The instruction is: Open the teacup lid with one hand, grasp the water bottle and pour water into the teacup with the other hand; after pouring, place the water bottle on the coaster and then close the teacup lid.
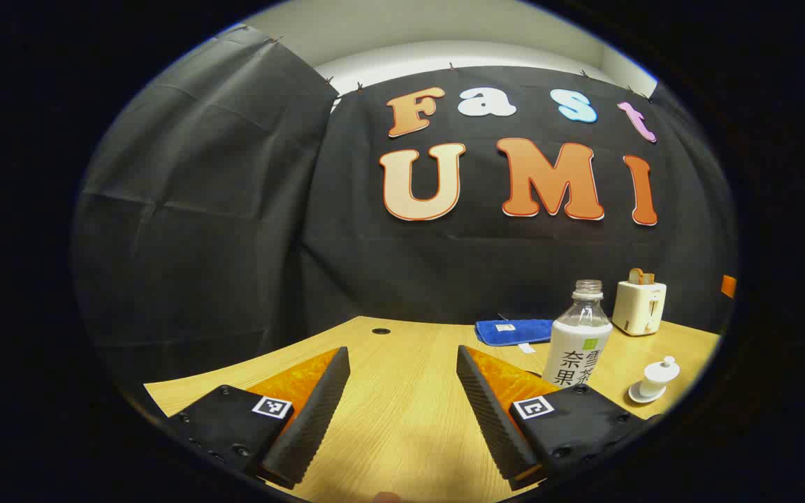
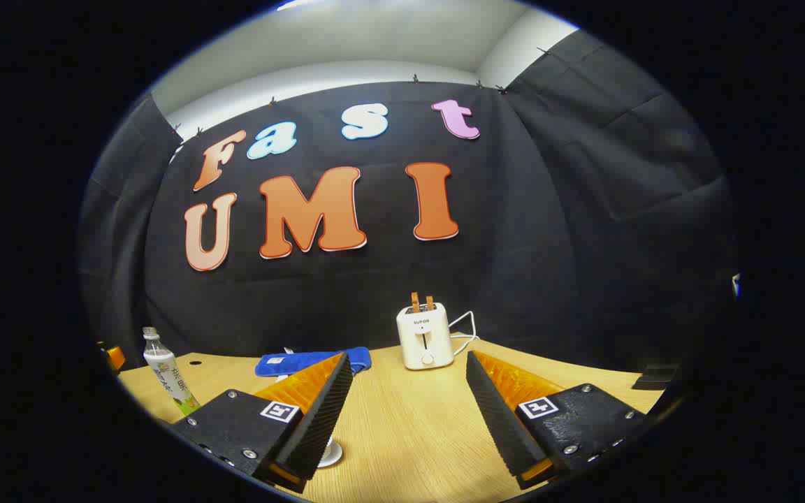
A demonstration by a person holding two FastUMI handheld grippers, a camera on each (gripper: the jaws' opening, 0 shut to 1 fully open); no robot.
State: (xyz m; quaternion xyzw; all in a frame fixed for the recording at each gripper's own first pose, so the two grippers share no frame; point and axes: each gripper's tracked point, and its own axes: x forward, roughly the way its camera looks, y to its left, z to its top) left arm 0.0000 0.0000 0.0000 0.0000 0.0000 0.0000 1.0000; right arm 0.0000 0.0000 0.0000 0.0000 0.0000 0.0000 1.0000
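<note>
Nothing started: both grippers spread and empty.

Left gripper (image 1: 402,412) faces bare table (image 1: 402,433); water bottle (image 1: 579,335) and lidded teacup (image 1: 656,381) wait at three o'clock. Right gripper (image 2: 406,412) likewise idle.

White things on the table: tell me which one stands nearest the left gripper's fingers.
The water bottle, clear-necked, capless, right behind one finger; the lidded teacup and toaster stand farther off.

light: dim, overhead | shadows: soft | focus: sharp | edges: strong fisheye bending, dark falloff
</note>
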